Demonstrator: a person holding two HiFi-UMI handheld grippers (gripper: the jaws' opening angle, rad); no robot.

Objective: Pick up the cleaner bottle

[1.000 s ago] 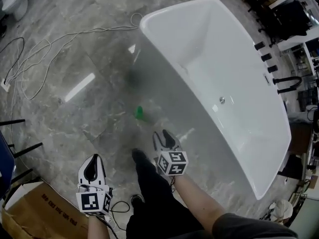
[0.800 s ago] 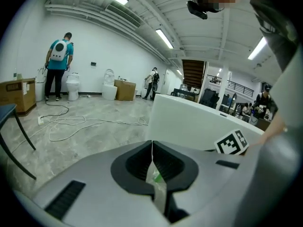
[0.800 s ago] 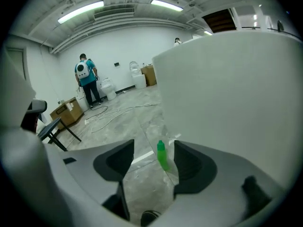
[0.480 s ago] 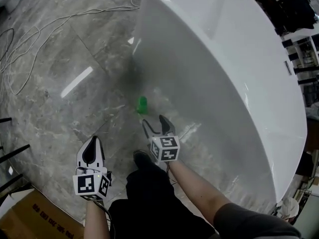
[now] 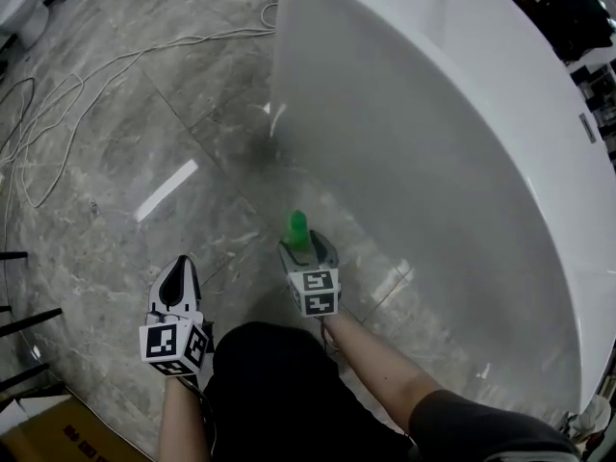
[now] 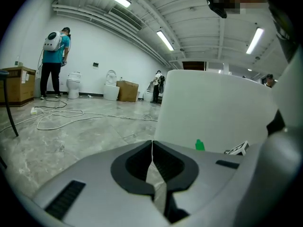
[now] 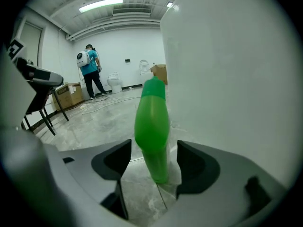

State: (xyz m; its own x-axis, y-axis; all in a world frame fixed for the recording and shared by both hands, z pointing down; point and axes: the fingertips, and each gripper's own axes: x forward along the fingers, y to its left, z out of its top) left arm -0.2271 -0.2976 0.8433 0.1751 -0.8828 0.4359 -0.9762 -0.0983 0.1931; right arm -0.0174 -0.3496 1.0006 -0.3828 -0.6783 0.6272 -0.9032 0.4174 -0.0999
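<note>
A green cleaner bottle (image 5: 297,226) stands upright on the grey marble floor, close against the white bathtub (image 5: 433,162). My right gripper (image 5: 307,243) is open, with its jaws on either side of the bottle (image 7: 152,126); gaps show between the pads and the bottle. My left gripper (image 5: 180,269) hangs to the left over the floor, shut and empty, jaws meeting at the tip (image 6: 152,144). From the left gripper view the bottle (image 6: 200,145) is a small green shape beside the bathtub wall (image 6: 213,108).
The bathtub's tall side (image 7: 227,70) rises right beside the bottle. White cables (image 5: 58,94) trail over the floor at the left. A cardboard box (image 5: 58,441) lies at the lower left. A person with a backpack (image 6: 53,60) and toilets (image 6: 73,84) are far off.
Both grippers have come down toward the floor. The right gripper opened and moved forward, so the bottle now stands between its jaws. The left gripper stayed shut.
</note>
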